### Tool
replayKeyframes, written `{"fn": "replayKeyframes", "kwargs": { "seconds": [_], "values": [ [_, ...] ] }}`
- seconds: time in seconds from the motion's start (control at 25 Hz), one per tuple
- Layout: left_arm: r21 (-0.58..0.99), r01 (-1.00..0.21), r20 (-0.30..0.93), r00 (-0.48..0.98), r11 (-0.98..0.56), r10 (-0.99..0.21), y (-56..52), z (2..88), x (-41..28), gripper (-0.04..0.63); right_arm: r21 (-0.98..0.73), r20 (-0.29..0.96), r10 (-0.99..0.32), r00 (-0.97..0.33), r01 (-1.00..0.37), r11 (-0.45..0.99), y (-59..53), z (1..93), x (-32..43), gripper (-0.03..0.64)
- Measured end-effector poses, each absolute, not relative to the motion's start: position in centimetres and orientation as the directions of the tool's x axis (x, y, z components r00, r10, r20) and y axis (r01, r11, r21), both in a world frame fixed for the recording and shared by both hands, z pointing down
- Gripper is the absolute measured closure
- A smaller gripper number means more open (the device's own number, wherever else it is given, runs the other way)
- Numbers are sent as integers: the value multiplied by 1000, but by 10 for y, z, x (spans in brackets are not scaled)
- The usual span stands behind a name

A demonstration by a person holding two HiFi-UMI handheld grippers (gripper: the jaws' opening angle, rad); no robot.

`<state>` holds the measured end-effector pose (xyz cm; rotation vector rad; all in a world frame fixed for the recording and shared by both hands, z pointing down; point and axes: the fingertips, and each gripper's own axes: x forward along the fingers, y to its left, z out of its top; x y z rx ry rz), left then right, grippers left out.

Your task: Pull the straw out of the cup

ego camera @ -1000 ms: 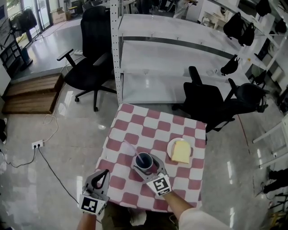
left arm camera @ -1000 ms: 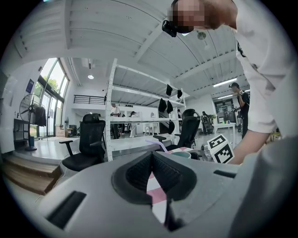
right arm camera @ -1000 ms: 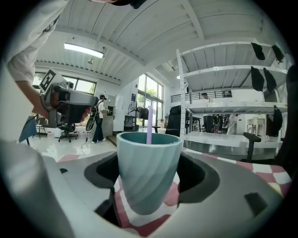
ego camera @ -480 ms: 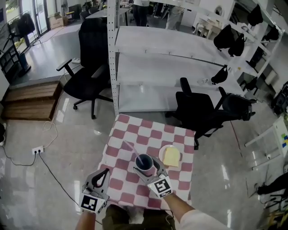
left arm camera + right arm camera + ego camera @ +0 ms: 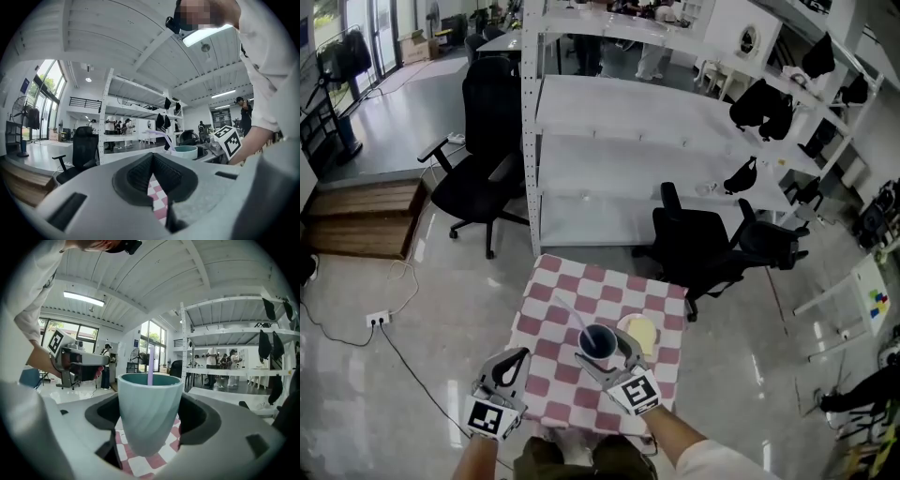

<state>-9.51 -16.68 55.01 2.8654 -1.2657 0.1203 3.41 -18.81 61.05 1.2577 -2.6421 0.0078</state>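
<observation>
1. The right tool [image 5: 149, 427] gripped the cup [image 5: 149, 408] by its sides, jaws spread wide and pressing its wall. This probably kept the cup steady for the pull.
2. The straw [image 5: 574, 316] stood inside the cup and leaned out over the rim on its left, which left the free end reachable.
3. The left tool [image 5: 517, 356] hung left of the cup with its jaws pressed together on nothing, well apart from the straw. It would have to open before pinching the straw.
4. The checkered worktop [image 5: 551, 305] showed beneath the cup's base, so the cup seemed lifted clear of it.
5. A plate [image 5: 639, 330] lay just right of the cup.
</observation>
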Motion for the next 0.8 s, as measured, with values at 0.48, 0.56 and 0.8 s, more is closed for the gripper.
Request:
{"fn": "replayKeyframes", "kwargs": {
  "seconds": [0.48, 0.56, 0.8],
  "values": [
    [-16, -694, 56, 719, -720, -693, -167, 473, -78, 592, 106, 210, -759, -616, -757, 644, -177, 522, 47, 241],
    [-18, -681, 49, 731, -732, -681, -166, 463, -75, 592, 110, 204, -762, -615, -759, 642, -177, 514, 50, 241],
    [31, -620, 24, 784, -784, -620, -158, 442, -69, 591, 123, 196, -758, -622, -751, 648, -177, 495, 51, 241]
  ]
}}
